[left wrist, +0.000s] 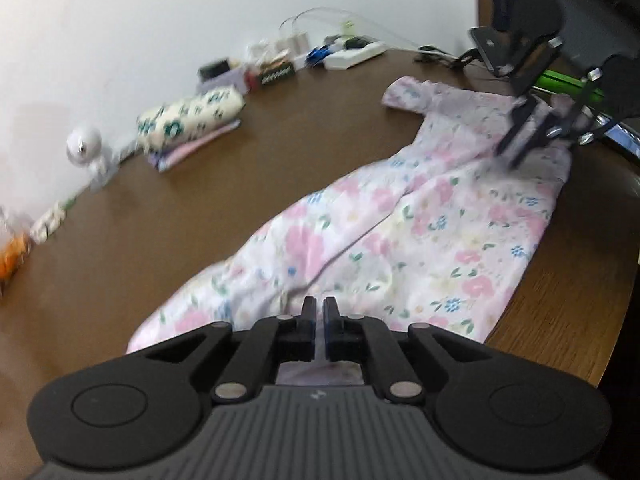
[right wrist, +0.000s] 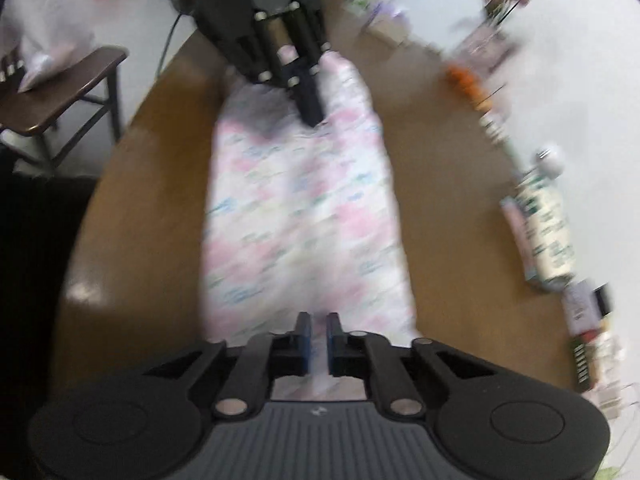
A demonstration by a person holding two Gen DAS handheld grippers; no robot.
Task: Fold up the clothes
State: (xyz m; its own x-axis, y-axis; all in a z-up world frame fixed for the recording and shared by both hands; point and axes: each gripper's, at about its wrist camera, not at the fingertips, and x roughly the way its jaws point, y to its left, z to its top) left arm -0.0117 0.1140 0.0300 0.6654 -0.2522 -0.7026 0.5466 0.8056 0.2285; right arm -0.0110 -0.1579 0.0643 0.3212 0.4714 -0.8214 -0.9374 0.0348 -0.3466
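A white garment with pink and blue flowers [left wrist: 400,220] lies stretched lengthwise on the brown table [left wrist: 200,220]. My left gripper [left wrist: 319,305] is at the garment's near end, its jaws shut with the cloth pinched between them. At the far end, by the short sleeve, my right gripper [left wrist: 511,155] comes down onto the fabric. In the right wrist view the garment [right wrist: 300,208] runs away from my right gripper [right wrist: 319,320], which is shut on a strip of cloth showing between its blue pads. The left gripper [right wrist: 313,117] sits at the opposite end. Both views are blurred.
A rolled floral cloth on folded pieces [left wrist: 192,116] lies along the wall side, with a white round gadget [left wrist: 82,146], small boxes and a power strip [left wrist: 352,54]. A dark wooden chair [right wrist: 60,92] stands beyond the table edge. The table's rounded edge [left wrist: 580,280] runs close to the garment.
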